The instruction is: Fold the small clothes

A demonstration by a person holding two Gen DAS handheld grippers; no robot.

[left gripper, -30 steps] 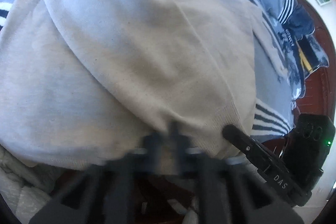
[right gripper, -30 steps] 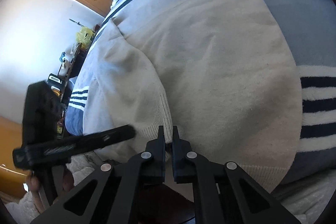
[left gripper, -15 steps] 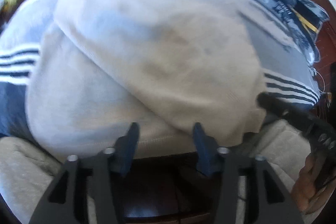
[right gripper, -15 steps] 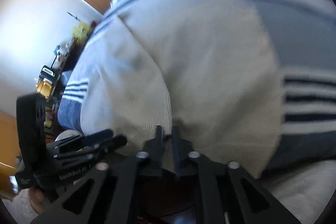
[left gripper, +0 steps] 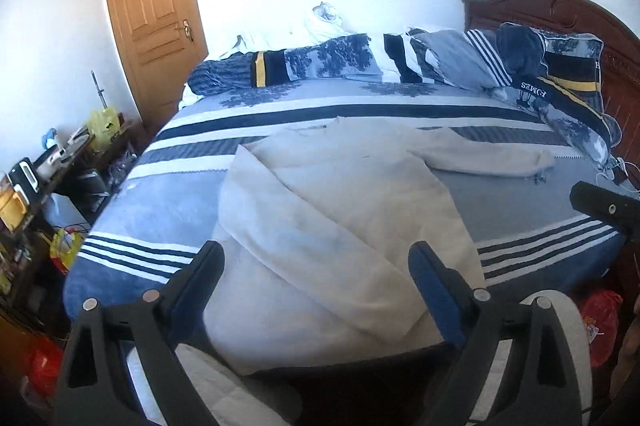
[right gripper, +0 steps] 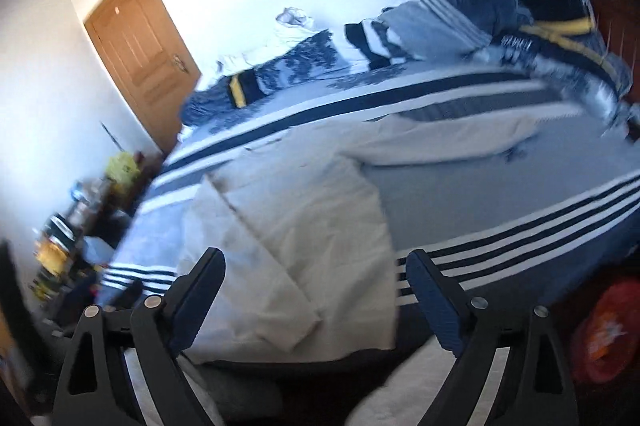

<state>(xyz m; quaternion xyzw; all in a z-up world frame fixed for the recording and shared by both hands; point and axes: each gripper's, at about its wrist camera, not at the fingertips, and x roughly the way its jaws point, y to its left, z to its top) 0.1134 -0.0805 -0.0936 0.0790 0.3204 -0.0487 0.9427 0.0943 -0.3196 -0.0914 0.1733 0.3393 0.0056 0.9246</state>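
A cream sweater (left gripper: 344,226) lies spread on the blue striped bed (left gripper: 152,222), its left sleeve folded diagonally across the body and its right sleeve (left gripper: 488,156) stretched toward the headboard. Its hem hangs at the near bed edge. It also shows in the right wrist view (right gripper: 304,238). My left gripper (left gripper: 316,266) is open and empty, held back above the hem. My right gripper (right gripper: 316,270) is open and empty, also held back from the hem. The right gripper's black body (left gripper: 600,206) shows at the right edge of the left wrist view.
Pillows and a rumpled quilt (left gripper: 460,58) lie against the dark wooden headboard (left gripper: 560,10). A wooden door (left gripper: 154,10) stands at the back left. A cluttered side table (left gripper: 44,166) sits left of the bed. A red bag (right gripper: 604,330) lies on the floor at right.
Both grippers let go of the sweater hem, opened wide and pulled back and up from the bed. The sweater now lies flat on the bedspread.
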